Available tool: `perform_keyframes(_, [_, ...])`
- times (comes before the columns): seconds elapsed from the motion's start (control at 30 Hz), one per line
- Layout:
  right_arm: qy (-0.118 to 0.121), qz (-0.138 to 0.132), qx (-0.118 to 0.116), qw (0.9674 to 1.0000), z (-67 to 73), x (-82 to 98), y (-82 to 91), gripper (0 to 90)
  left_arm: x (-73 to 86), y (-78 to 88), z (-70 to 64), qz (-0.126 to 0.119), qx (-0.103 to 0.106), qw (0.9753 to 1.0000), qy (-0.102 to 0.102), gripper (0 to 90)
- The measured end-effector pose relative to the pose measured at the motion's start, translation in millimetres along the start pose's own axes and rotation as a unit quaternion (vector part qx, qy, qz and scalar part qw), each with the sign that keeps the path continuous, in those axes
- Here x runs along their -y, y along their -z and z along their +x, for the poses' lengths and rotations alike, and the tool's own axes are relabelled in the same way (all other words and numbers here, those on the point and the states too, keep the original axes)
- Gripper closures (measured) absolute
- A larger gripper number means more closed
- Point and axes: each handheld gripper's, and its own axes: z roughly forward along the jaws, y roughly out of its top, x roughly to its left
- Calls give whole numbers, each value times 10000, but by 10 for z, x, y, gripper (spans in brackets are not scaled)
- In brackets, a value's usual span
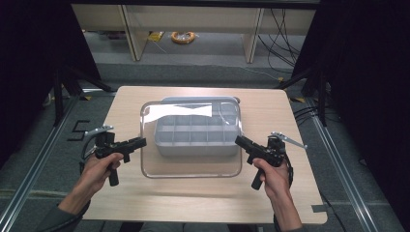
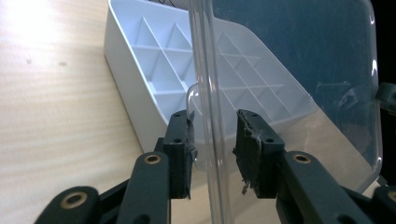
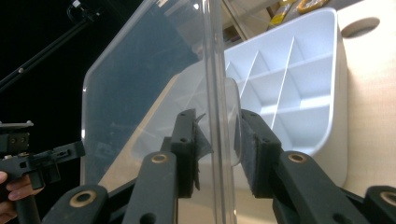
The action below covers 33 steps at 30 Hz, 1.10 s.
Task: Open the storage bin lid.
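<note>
A grey box [image 1: 198,133] split into several small compartments sits in the middle of the wooden table [image 1: 159,198]. A clear plastic lid [image 1: 193,166] hovers over it, its near edge past the box's front. My left gripper [image 1: 142,141] pinches the lid's left edge and my right gripper [image 1: 238,140] its right edge. In the left gripper view the jaws [image 2: 214,135] straddle the lid [image 2: 299,70] at a small tab, the box [image 2: 154,60] behind. The right gripper view has the pads [image 3: 221,135] pressed on the lid [image 3: 149,74] beside the box [image 3: 299,79].
A round hole [image 3: 359,27] in the tabletop lies just behind the box. Bare wood surrounds the box on all sides. Beyond the table are desk legs, floor cables and an orange coil [image 1: 183,37]. Black stands flank both sides.
</note>
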Motion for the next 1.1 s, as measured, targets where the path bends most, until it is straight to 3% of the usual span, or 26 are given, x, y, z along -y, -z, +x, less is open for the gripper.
perform_keyframes(0.07, [-19, 79, -13, 10000, -6, 78, 28, 687, 81, -4, -5, 3, 93, 10000, 29, 654])
perform_keyframes(0.17, [-37, 143, 39, 9999, -17, 155, 50, 683, 193, -31, -10, 56, 54, 10000, 16, 647])
perform_keyframes(0.37, [17, 208, 51, 9998, -25, 224, 93, 693, 269, -31, 17, 160, 36, 9999, 40, 649])
perform_keyframes(0.6, [-16, 207, -32, 9998, 14, 353, 189, 693, 395, 78, -23, 181, 108, 9998, 44, 653])
perform_keyframes(0.77, [-35, 303, 40, 9995, 46, 440, 246, 693, 477, 117, -20, 220, 152, 9996, 45, 656])
perform_keyframes(0.87, [-105, 323, -29, 9994, 8, 530, 261, 695, 556, 115, 14, 359, 161, 9992, 76, 658])
perform_keyframes(1.0, [-167, 453, 109, 9988, -30, 677, 283, 691, 655, 123, 5, 389, 82, 9992, 73, 655])
perform_keyframes(1.1, [-181, 465, 42, 9987, -50, 735, 304, 689, 686, 133, 4, 407, 98, 9991, 108, 656])
